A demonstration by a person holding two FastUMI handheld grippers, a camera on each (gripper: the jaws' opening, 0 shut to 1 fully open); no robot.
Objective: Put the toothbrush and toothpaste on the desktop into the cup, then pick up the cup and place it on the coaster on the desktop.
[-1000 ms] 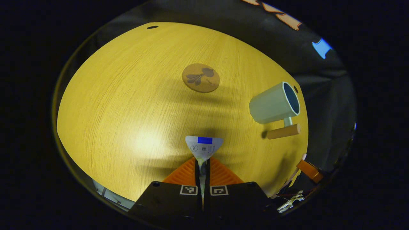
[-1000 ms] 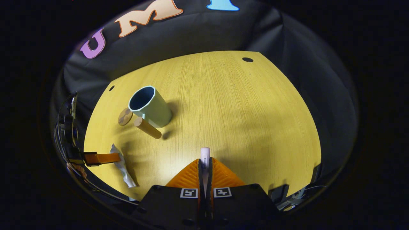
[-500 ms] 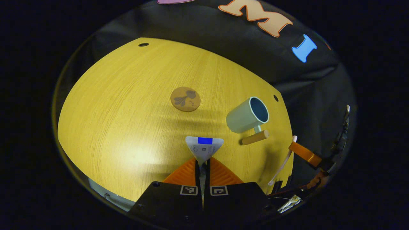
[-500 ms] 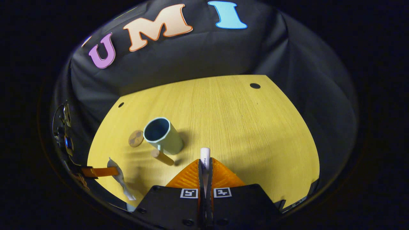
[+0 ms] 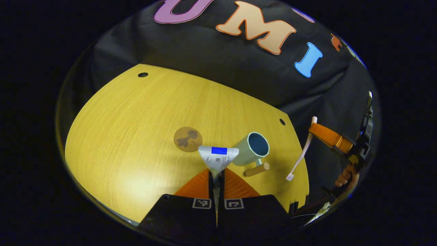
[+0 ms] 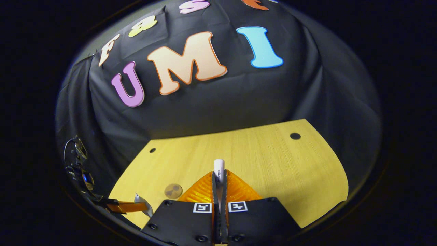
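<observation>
My left gripper (image 5: 216, 173) is shut on the white toothpaste tube (image 5: 218, 157), whose flat crimped end sticks up in front of the fingers, high over the table. Below and just right of it stands the pale green cup (image 5: 253, 150) with its wooden handle (image 5: 257, 169). The round brown coaster (image 5: 187, 139) lies to the cup's left. My right gripper (image 6: 219, 176) is shut on the white toothbrush (image 6: 219, 168). From the left gripper view that gripper (image 5: 324, 134) hangs right of the cup, the toothbrush (image 5: 301, 153) pointing bristles down. The coaster (image 6: 173, 190) also lies low in the right gripper view.
The yellow wooden table (image 5: 136, 119) has small cable holes near its back edge (image 5: 143, 74). A hand (image 5: 346, 175) holds the right gripper at the far right. The left gripper (image 6: 124, 206) with the tube (image 6: 142, 204) sits low left in the right gripper view.
Both grippers rose and tilted up with their loads, so the table looks smaller and lower. The cup has slid behind the right gripper's body in its view.
</observation>
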